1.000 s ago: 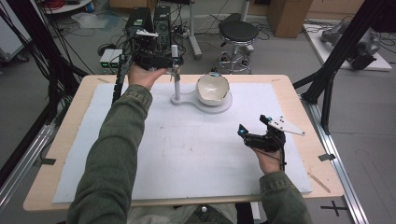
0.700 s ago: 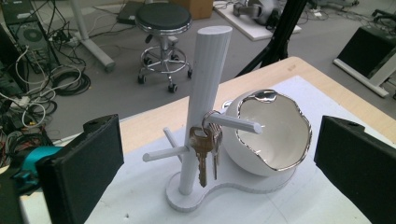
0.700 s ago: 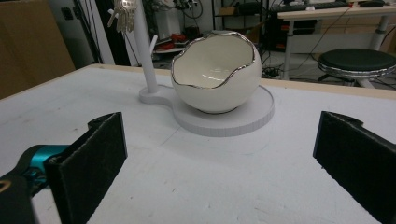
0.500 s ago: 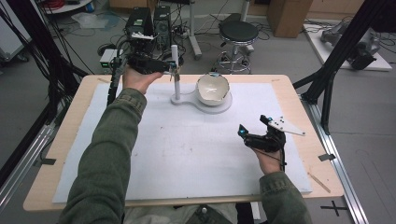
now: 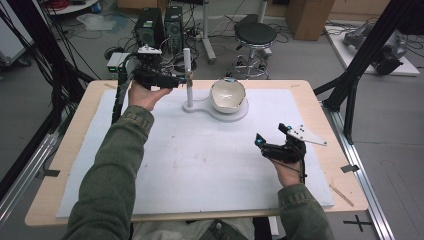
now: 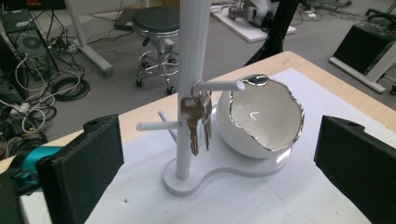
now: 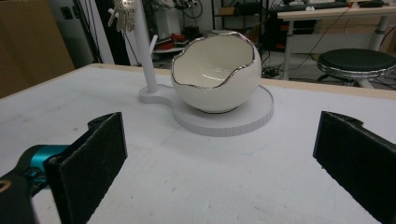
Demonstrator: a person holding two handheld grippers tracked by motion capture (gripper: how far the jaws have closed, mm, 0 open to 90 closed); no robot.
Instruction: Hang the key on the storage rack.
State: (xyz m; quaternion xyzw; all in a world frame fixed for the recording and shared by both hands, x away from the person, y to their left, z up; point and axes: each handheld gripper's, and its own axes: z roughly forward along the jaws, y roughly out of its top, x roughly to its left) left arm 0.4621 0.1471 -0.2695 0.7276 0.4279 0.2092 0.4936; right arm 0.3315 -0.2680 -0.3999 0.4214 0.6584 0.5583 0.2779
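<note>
A white peg stand (image 5: 188,75) rises from a white base (image 5: 241,115) at the table's far middle. A white eggshell-shaped bowl (image 5: 228,95) with a silver rim sits on that base. In the left gripper view a bunch of keys (image 6: 196,122) hangs from a peg on the post (image 6: 191,70), beside the bowl (image 6: 261,121). My left gripper (image 5: 176,80) is held open just left of the post, its jaws wide apart and empty (image 6: 218,158). My right gripper (image 5: 271,135) rests open on the mat at the right, pointing at the bowl (image 7: 215,79), the keys (image 7: 122,16) farther back.
A white mat (image 5: 200,165) covers most of the wooden table. A thin wooden stick (image 5: 341,195) lies near the right edge. Behind the table stand a black stool (image 5: 255,35), computer towers (image 5: 160,25) and floor cables. Black frame legs (image 5: 350,85) flank the table.
The left gripper has come slightly down and toward the person beside the post. The right gripper has not moved.
</note>
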